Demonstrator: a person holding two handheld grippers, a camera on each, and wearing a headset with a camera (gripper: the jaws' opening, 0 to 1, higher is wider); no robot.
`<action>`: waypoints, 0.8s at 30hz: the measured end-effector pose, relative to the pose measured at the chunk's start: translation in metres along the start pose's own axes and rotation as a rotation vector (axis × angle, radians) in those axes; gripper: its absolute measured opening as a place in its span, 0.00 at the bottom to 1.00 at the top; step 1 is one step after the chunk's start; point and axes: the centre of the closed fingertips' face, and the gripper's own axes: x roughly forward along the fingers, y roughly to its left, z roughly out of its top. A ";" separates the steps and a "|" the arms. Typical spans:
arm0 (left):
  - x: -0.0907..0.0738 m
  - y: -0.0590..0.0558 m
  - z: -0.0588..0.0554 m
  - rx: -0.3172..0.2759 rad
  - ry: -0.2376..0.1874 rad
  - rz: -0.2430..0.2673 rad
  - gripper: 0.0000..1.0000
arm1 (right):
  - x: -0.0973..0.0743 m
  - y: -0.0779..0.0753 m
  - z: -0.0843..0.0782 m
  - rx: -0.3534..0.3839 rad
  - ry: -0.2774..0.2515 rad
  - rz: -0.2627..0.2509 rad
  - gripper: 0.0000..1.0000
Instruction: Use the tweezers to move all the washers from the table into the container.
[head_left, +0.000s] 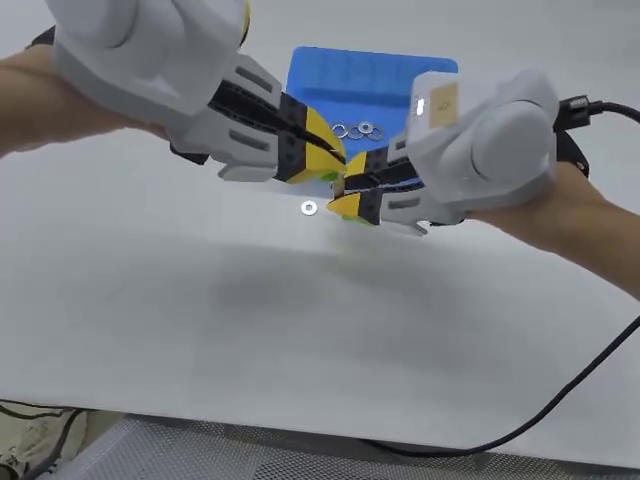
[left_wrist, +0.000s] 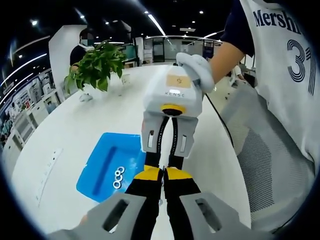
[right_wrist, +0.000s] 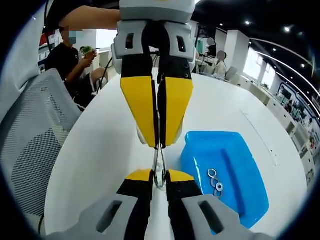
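Step in hand: settling the tool. The left gripper (head_left: 325, 160) and right gripper (head_left: 348, 195) meet tip to tip, both sets of jaws narrow on the tweezers (right_wrist: 159, 162). One washer (head_left: 308, 207) lies on the tabletop (head_left: 300, 320) near the container (head_left: 310, 75). Next, likely: free one grip and pinch it.

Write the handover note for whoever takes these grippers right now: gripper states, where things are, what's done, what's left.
Grippers: the left hand-held gripper is shut on the tweezers, tip to tip with the right hand-held gripper, which looks shut on their other end.
Things: the blue container sits on the table just beyond the tips.
Done: a few washers lie in the container.
Left: one loose washer lies on the table beside the tips; any under the grippers would be hidden.
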 end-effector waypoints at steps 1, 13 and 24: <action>0.000 0.000 0.000 0.002 0.001 -0.001 0.05 | 0.000 0.000 0.000 -0.002 0.001 0.000 0.11; 0.003 0.000 0.003 -0.014 0.013 -0.014 0.05 | 0.000 -0.001 -0.003 0.028 -0.001 -0.001 0.10; 0.004 -0.004 0.003 -0.003 0.046 -0.023 0.05 | -0.001 0.000 -0.003 0.043 0.005 -0.002 0.09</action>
